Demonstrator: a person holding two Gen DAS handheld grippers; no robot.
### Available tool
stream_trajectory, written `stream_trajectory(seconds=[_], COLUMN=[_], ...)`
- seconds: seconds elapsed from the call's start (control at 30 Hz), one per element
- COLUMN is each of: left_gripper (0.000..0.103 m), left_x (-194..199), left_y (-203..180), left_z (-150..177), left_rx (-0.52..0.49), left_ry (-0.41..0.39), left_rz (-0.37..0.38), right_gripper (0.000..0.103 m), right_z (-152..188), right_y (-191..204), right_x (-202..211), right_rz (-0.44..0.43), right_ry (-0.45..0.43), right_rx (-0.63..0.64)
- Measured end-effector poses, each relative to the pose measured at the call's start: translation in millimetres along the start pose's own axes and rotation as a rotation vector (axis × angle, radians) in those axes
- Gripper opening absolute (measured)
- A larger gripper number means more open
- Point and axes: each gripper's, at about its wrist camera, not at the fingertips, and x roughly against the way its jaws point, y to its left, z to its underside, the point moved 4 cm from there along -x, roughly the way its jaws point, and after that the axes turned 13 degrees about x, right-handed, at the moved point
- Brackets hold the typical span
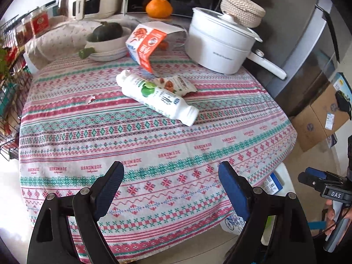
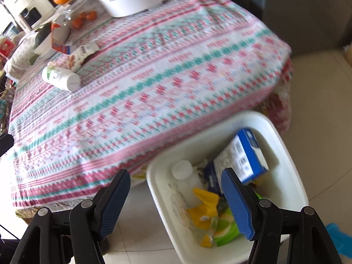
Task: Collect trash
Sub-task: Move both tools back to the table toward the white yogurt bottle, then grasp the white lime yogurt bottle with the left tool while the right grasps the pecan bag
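Left wrist view, listed outward from the tablecloth's (image 1: 154, 154) near hem. Left gripper (image 1: 171, 171): jaws wide apart, nothing between them, hanging over the near edge of the cloth. Right gripper (image 1: 312, 176): seen at the right margin, off the cloth, held in a hand (image 1: 332, 213). Paper scrap (image 1: 90, 99): small, on the cloth left of centre. White bottle (image 1: 157, 96): lying on its side at the cloth's centre (green fruit on the label). Snack wrapper (image 1: 176, 84): flat, touching the bottle's far side. Orange-and-white carton (image 1: 146, 44): tipped over, just beyond the wrapper. Bowl (image 1: 107, 44) with a dark green squash: far left of the cloth. White pot (image 1: 217, 46): far right of the cloth.

Right wrist view, same order. Right gripper (image 2: 176, 191): jaws apart, empty, above the white bin (image 2: 292, 176). Bin: on the floor just off the cloth's near corner, holding a blue-and-white box (image 2: 242, 154), a capped clear bottle (image 2: 183, 171), yellow and green wrappers (image 2: 209, 215).
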Motion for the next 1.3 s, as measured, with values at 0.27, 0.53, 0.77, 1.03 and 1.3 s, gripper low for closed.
stream_trajectory(seconds=[0.27, 0.53, 0.77, 1.03, 1.3], left_gripper=[0.089, 0.089, 0.081, 0.056, 0.052], left_x=[-42.5, -109.0, -151.1, -141.6, -87.2], left_y=[10.2, 2.7, -2.4, -2.4, 32.6], left_z=[-49.6, -95.3, -104.6, -91.4, -65.8], left_rx=[0.085, 0.264, 0.303, 0.25, 0.137], left_ry=[0.005, 0.043, 0.054, 0.099, 0.092], left_rz=[-0.095, -0.11, -0.158, -0.091, -0.021], right_gripper=[0.077, 0.077, 0.077, 0.077, 0.077], right_z=[-51.1, -81.9, -89.2, -86.8, -82.5], right_y=[38.2, 43.0, 44.2, 56.0, 53.1], right_x=[-17.5, -38.2, -46.4, -50.1, -58.4], right_rz=[0.003, -0.011, -0.066, -0.063, -0.034], right_ry=[-0.012, 0.009, 0.029, 0.047, 0.062], right_rx=[0.082, 0.052, 0.007, 0.056, 0.057])
